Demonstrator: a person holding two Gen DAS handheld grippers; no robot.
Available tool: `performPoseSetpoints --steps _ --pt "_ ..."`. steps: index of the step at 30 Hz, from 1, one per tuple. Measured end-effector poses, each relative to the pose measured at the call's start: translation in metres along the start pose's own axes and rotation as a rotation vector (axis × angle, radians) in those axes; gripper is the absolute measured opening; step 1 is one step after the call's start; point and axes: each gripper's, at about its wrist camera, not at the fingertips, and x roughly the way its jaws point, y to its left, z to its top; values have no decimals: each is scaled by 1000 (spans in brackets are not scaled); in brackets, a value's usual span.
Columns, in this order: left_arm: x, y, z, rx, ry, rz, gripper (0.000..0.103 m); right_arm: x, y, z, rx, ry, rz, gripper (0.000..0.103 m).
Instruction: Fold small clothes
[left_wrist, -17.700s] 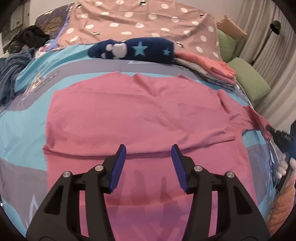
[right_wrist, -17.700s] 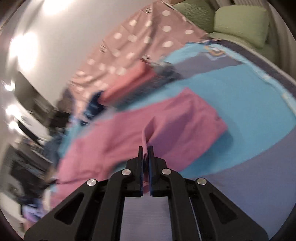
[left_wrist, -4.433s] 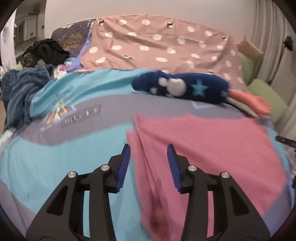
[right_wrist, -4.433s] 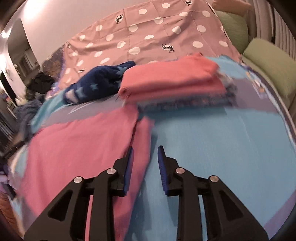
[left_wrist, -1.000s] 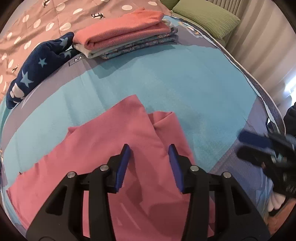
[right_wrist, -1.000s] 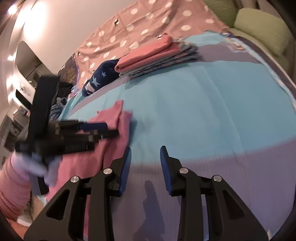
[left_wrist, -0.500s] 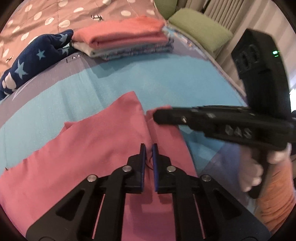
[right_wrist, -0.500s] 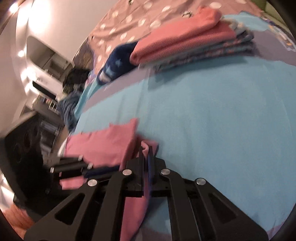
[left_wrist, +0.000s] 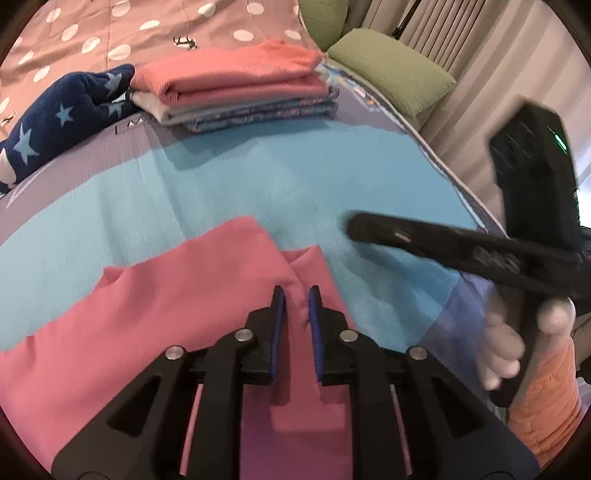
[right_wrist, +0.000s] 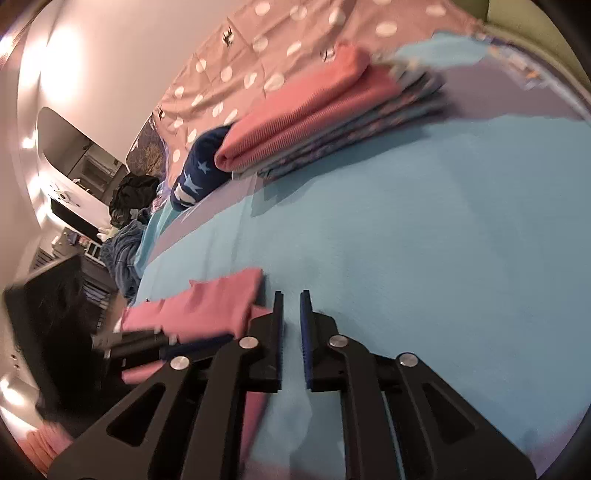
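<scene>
Left tool (left_wrist: 296, 295) angled down, jaws opening; right tool (right_wrist: 291, 299) jaws opening, nothing between.

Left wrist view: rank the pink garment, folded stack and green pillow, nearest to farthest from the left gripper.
1. Pink garment, under the left gripper.
2. Folded stack, farther up the bed, centre.
3. Green pillow, beyond, upper right.

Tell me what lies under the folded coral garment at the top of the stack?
Under the coral garment lie a pale folded piece and blue patterned folded pieces, all resting on the bedspread. Only their edges show; how many pieces cannot be told.
</scene>
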Motion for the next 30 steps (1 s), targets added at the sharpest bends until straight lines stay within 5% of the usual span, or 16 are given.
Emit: performPoseSetpoints --steps 4,7,9,11,13,15,16,17,21,27,30 --pt "-4 -4 3 16 -6 -1 13 -36 11 -44 -31 5 36 11" --pt "-1 -7 2 19 3 14 14 -65 23 -88 -69 32 158 11" --pt "3 -8 1 23 18 30 26 -74 36 -114 -107 77 243 15" --pt "7 -11 0 37 27 62 27 -73 48 -130 -156 122 230 28" --pt "10 -16 0 63 24 101 27 -63 57 -143 -213 185 185 30" --pt "11 -18 0 73 26 142 13 -50 60 -149 -221 236 180 30" --pt "10 -17 0 67 25 147 11 -47 62 -150 -230 244 173 24" --pt "8 -16 1 53 21 139 6 -44 63 -149 -242 251 158 1" --pt "-21 -16 3 4 -34 81 6 -80 68 -140 -254 153 288 2" --pt "-11 -31 8 65 -26 103 6 -55 51 -161 -231 232 170 2" --pt "18 -30 4 92 7 150 7 -51 42 -164 -146 205 208 2"
